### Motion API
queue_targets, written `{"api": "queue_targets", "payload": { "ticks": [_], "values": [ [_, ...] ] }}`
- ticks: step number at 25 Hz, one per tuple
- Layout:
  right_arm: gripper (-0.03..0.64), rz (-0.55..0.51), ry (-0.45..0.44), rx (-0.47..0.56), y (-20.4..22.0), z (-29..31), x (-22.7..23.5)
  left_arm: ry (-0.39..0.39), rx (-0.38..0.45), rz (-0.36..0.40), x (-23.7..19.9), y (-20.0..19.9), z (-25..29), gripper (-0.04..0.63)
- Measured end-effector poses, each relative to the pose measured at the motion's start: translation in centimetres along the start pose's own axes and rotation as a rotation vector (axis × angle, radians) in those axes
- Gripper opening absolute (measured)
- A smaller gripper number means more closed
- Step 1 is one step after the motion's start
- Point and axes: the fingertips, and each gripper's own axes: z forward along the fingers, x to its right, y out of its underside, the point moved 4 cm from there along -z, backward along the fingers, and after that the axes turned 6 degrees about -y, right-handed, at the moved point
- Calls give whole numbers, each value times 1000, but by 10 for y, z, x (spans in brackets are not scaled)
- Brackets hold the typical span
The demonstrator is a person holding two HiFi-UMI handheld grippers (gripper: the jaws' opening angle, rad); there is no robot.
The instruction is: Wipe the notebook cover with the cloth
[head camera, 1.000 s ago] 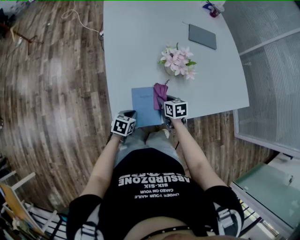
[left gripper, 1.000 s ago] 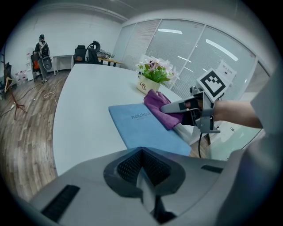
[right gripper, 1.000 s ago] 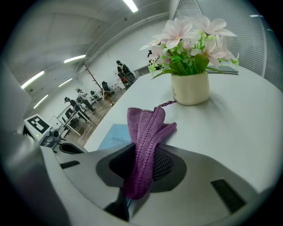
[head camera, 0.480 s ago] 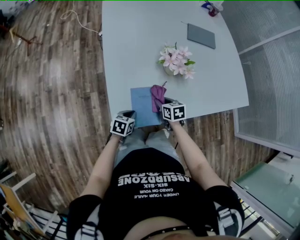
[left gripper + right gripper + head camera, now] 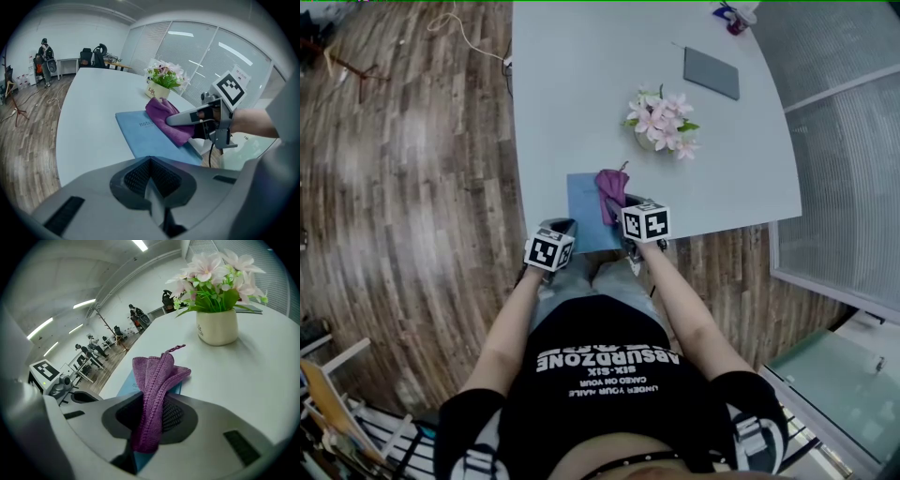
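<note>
Wood plank floor [image 5: 412, 187], pale grey tabletop [image 5: 581, 84], ribbed glass partition [image 5: 844, 150] on the right, strip lights [image 5: 84, 303] on white ceiling.

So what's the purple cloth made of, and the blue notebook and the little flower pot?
The cloth looks like soft knitted or microfibre fabric: ribbed loops and a stitched edge show, and it droops in folds. The notebook cover looks matte, maybe faux leather or coated card; it is smooth with no glare. The pot seems to be glazed ceramic, cream with a soft shine.

One table [image 5: 572, 84], one notebook [image 5: 581, 214], one cloth [image 5: 610, 190], one potted plant [image 5: 661, 122], one grey pad [image 5: 711, 72].
</note>
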Motion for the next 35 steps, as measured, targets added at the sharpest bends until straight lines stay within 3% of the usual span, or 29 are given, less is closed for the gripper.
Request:
{"api": "queue_targets", "payload": {
  "ticks": [15, 35],
  "values": [
    [89, -15, -51, -34, -3, 25, -28, 10, 1, 3, -1, 0, -1, 15],
    [89, -117, -80, -87, -4, 50, -57, 33, 11, -4, -2, 0, -1, 15]
  ]
}}
